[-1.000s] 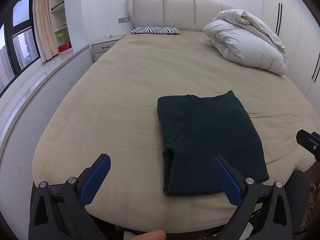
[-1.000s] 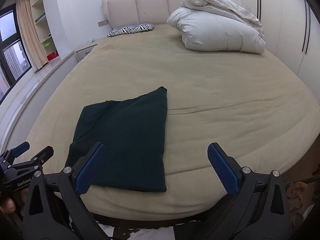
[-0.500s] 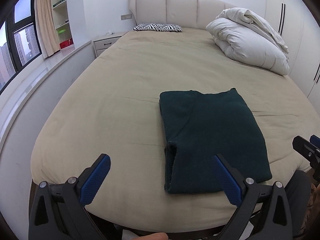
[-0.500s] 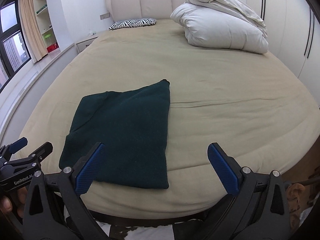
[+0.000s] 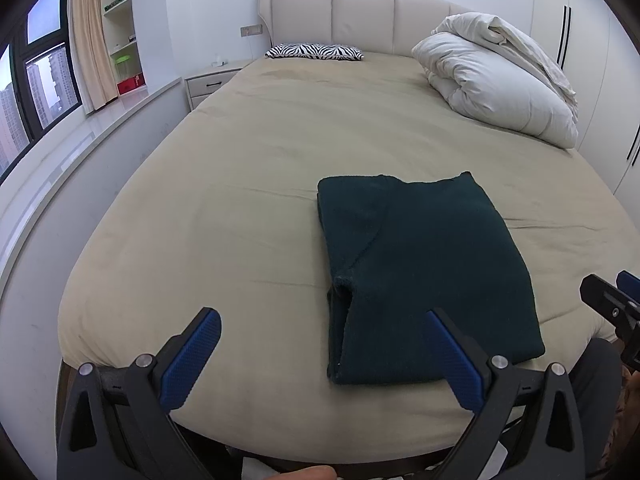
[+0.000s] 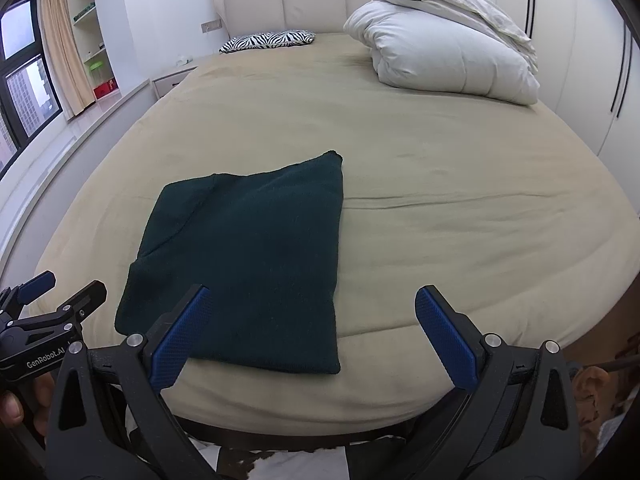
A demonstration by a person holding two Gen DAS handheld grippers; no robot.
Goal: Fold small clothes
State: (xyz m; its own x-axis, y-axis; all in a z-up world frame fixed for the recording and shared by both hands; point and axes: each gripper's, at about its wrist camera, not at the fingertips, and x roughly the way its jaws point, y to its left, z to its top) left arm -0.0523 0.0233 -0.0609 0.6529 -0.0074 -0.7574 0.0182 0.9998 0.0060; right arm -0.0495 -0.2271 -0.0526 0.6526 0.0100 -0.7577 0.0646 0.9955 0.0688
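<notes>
A dark green garment (image 5: 420, 268) lies folded into a flat rectangle near the front edge of the beige bed (image 5: 248, 184); it also shows in the right wrist view (image 6: 248, 256). My left gripper (image 5: 320, 356) is open and empty, held off the bed's front edge, with its right finger near the garment's front left corner. My right gripper (image 6: 316, 332) is open and empty, held off the bed just in front of the garment's front right corner. Each gripper shows at the edge of the other's view.
A folded white duvet (image 5: 496, 80) lies at the back right of the bed, and a zebra-print pillow (image 5: 316, 51) at the headboard. A nightstand (image 5: 212, 82) and a window ledge (image 5: 80, 140) run along the left. White wardrobes (image 6: 580, 40) stand on the right.
Both views have shifted slightly, as if the grippers rose and tilted a little; the garment sits lower and nearer in the frames. The garment has not moved and both grippers stay open.
</notes>
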